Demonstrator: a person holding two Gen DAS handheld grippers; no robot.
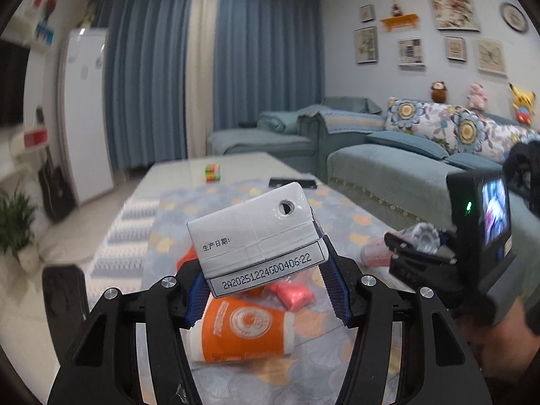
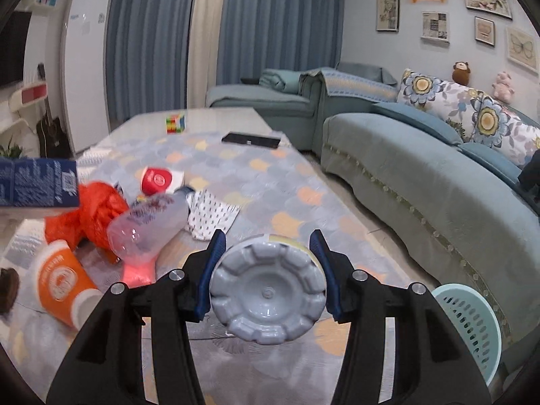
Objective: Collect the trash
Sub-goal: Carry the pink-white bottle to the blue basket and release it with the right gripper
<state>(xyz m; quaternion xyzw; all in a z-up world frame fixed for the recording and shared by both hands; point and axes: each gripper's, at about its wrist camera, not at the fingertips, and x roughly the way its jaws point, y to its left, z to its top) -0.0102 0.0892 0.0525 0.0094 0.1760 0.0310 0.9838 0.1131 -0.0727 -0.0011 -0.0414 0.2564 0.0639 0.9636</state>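
My left gripper (image 1: 260, 253) is shut on a white drink carton (image 1: 256, 222) with a punched straw hole and a printed date code, held above the table. The same carton shows its blue side (image 2: 37, 182) at the left edge of the right wrist view. My right gripper (image 2: 267, 239) is shut on a plastic bottle (image 2: 268, 290), seen from its grey ribbed base. On the patterned cloth lie an orange paper cup (image 2: 62, 280), a red plastic bag (image 2: 91, 212), a clear bottle (image 2: 148, 229), a red cup (image 2: 158, 179), a spotted wrapper (image 2: 209, 216) and pink packets (image 1: 293, 295).
A teal slotted basket (image 2: 469, 327) stands on the floor at the table's near right corner. A colour cube (image 2: 175, 123) and a black remote (image 2: 251, 140) lie at the far end of the table. The teal sofa (image 2: 422, 182) runs along the right.
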